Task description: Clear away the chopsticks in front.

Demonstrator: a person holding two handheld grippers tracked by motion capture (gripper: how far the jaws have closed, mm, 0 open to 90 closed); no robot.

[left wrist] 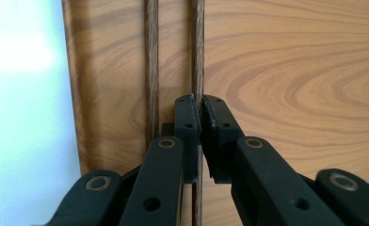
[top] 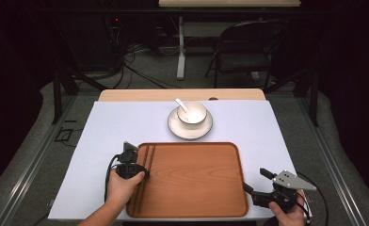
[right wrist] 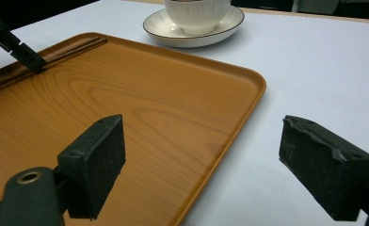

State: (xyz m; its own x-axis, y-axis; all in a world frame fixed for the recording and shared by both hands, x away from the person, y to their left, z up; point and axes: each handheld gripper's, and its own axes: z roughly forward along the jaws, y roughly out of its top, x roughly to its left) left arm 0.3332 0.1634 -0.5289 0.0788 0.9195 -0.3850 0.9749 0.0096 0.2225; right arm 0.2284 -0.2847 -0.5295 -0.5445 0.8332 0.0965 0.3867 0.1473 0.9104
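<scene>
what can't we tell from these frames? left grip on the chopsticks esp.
- Left gripper, left gripper view: jaws shut around one chopstick; its own links hide the near end of the stick.
- High view: the hand covers the chopsticks' near ends on the tray.
- Bowl, right gripper view: top edge cuts off its rim and contents.
- Spoon, high view: too small for detail.

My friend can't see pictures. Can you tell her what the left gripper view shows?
The left gripper has its two black jaws pinched shut on one dark chopstick lying on a wooden tray. A second chopstick lies alongside, near the tray's edge, with pale table beyond.
</scene>
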